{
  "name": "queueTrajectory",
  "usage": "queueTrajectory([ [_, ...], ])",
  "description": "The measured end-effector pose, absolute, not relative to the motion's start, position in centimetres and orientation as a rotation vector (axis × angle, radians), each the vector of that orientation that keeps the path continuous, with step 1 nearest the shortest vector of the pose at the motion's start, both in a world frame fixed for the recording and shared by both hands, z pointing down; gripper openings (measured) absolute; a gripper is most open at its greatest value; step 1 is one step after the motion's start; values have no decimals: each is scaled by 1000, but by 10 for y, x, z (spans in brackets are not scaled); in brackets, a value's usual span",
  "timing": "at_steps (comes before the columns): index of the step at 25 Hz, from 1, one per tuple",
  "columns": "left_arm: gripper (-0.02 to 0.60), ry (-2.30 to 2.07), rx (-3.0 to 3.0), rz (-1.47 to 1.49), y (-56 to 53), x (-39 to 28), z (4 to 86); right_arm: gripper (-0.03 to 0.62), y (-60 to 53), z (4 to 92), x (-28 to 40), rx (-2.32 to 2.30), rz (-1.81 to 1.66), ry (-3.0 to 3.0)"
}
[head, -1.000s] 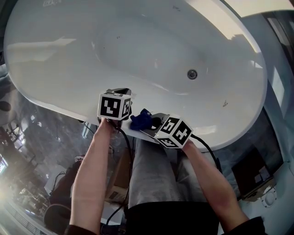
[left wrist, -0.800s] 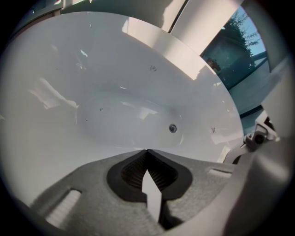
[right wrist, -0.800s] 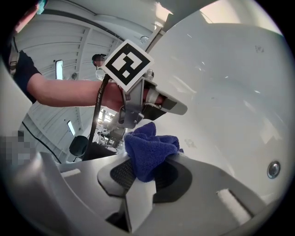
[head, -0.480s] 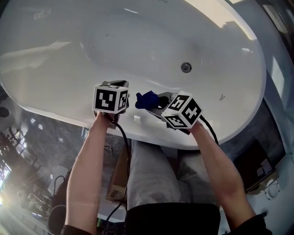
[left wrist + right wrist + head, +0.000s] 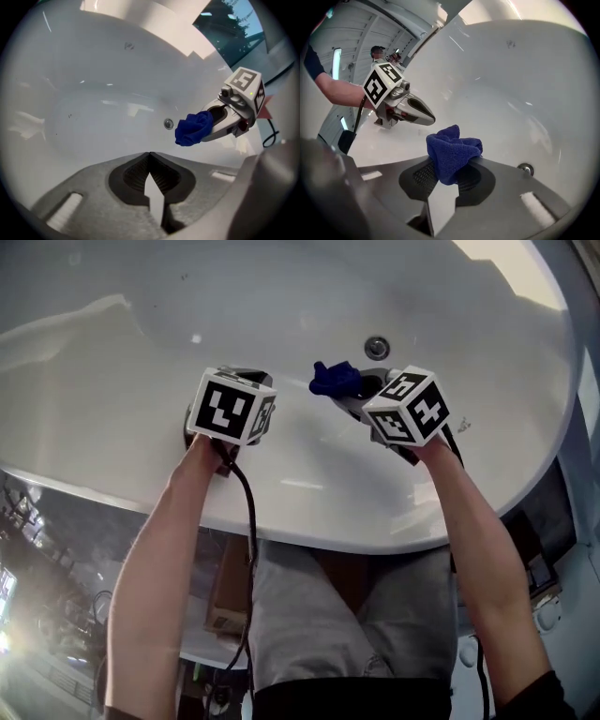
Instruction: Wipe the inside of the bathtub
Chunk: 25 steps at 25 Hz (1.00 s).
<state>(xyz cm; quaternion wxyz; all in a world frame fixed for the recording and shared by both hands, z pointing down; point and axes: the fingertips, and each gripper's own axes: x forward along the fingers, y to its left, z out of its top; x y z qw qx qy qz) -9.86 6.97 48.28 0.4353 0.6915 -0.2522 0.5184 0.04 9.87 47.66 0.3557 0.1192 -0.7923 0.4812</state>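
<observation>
Both claws moved farther in over bathtub (image 5: 112, 381) | left claw (image 5: 150, 161) clenched, empty | right claw (image 5: 454, 177) grasping blue cloth (image 5: 452, 151)

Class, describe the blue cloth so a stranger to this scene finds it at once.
Start at the large white oval bathtub and find its round metal drain. Near it, the right gripper clamps a crumpled dark blue cloth, the only blue thing against the white.
</observation>
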Motion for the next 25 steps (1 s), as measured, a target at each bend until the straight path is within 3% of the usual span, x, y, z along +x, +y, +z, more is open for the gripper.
queueTrajectory([
  [16,3,-529,1678,1268,71,-71,599,80,136,645,12,414,1299,-1862],
  [25,3,-480,1679,1270,82,-62,613,80,159,663,-5,396,1363,-1856],
])
